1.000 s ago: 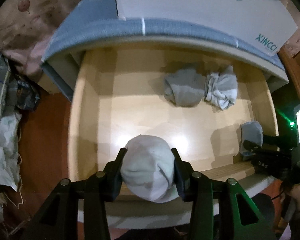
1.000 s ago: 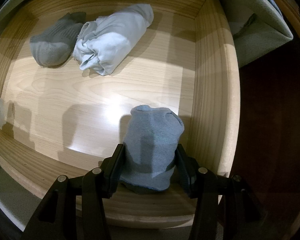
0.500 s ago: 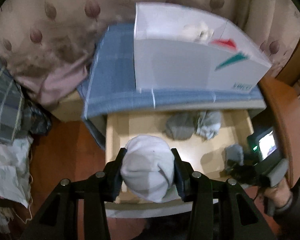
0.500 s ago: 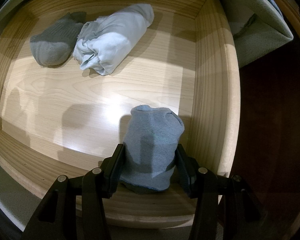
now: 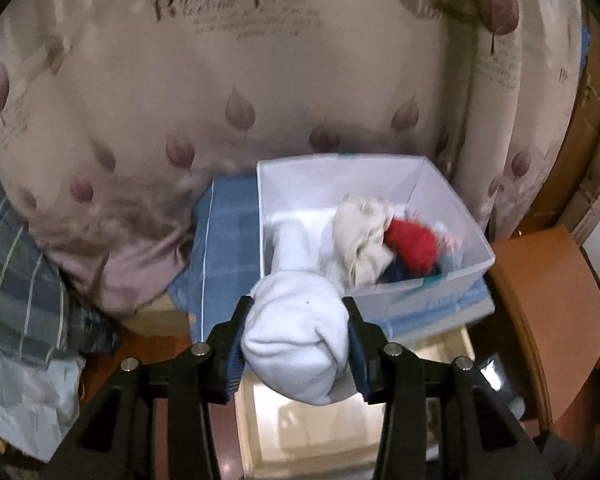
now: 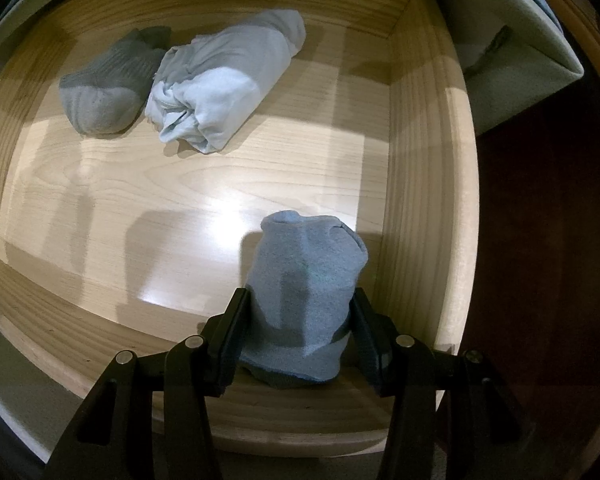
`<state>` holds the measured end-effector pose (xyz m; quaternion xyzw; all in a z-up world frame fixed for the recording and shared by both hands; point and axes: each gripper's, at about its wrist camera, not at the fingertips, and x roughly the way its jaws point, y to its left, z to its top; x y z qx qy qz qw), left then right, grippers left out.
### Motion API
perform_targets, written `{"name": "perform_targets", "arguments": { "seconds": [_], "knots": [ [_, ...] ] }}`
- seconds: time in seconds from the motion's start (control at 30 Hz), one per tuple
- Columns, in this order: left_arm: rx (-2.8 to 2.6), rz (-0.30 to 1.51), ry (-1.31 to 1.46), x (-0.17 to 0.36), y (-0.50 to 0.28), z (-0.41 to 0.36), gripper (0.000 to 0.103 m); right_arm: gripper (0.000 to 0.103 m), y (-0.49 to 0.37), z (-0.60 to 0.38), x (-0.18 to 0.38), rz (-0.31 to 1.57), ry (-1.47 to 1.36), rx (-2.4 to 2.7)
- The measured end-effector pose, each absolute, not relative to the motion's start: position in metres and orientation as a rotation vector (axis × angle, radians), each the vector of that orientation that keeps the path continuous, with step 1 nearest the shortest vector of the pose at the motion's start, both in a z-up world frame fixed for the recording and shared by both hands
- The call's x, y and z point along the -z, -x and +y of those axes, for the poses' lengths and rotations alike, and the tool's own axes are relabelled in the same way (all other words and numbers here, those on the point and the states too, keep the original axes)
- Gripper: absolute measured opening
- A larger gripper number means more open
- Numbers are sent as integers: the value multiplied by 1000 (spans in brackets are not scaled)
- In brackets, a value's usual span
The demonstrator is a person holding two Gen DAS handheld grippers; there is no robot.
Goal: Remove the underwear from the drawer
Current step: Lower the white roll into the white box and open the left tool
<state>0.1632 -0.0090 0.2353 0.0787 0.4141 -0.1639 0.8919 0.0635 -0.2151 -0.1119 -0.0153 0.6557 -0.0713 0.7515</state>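
A leaf-printed curtain (image 5: pixel 260 92) hung behind a blue-covered cabinet top (image 5: pixel 224 236), where a white box (image 5: pixel 440 292) held a heap of cream, red and dark clothes. Below it the wooden drawer (image 6: pixel 424 184) stood open. On its floor near the back lay a grey sock bundle (image 6: pixel 108 88) touching a pale blue rolled garment (image 6: pixel 224 80). The left gripper (image 5: pixel 298 338), raised above the drawer in front of the box, had its jaws clamped on both sides of a white rolled bundle (image 5: pixel 296 336). The right gripper (image 6: pixel 298 334), pointing down into the drawer's right front corner, had its jaws pressed against a blue-grey rolled bundle (image 6: pixel 304 292) standing upright on the drawer floor.
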Motion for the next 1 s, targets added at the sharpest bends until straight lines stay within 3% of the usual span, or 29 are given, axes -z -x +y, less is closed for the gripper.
{"name": "perform_targets", "arguments": {
  "seconds": [0.23,0.93,1.0],
  "knots": [
    [371,848,-170,-233,-199,-38,43,46,-63,-217,110,1425,27,156],
    [403,937,-273,-143,-249,-93,44,45,-62,-222,111,1406,9,164],
    [391,954,-273,-138,-252,-93,47,45,-61,-221,111,1405,10,165]
  ]
}}
